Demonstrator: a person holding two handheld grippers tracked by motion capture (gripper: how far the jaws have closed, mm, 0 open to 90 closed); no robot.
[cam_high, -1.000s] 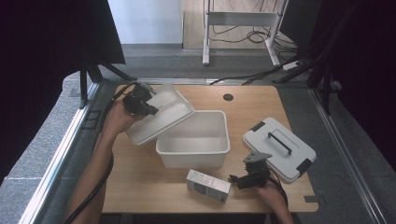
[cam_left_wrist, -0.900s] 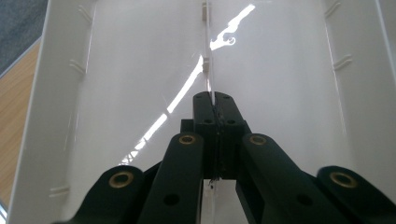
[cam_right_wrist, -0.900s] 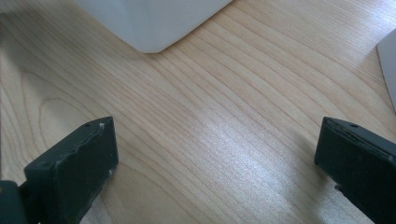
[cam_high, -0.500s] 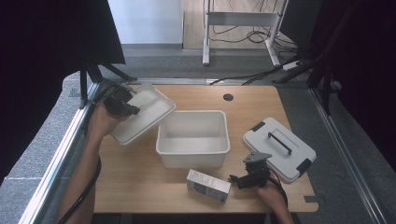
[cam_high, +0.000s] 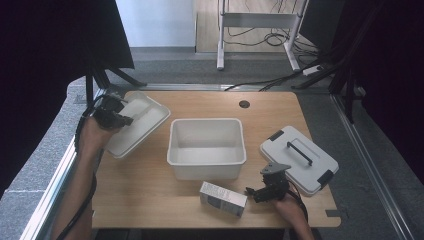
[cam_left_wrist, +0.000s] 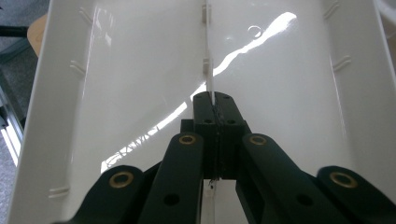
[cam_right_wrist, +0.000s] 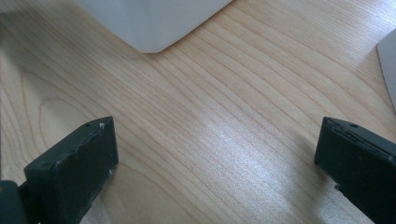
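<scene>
Two lids (cam_high: 134, 125) (cam_high: 299, 157) — one tub (cam_high: 206, 148), one carton (cam_high: 223, 198)

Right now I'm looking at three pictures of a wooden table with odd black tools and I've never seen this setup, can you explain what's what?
A person holds a hand tool with a two-jaw claw in each hand. The high view looks down on the wooden table. The other two pictures come from cameras riding on each claw. The left claw is shut on the middle rib of a white tray insert, holding it at the table's left edge. The right claw is open over bare wood near a small carton. An empty white tub sits in the middle, and a grey-white lid with a handle lies to the right.
</scene>
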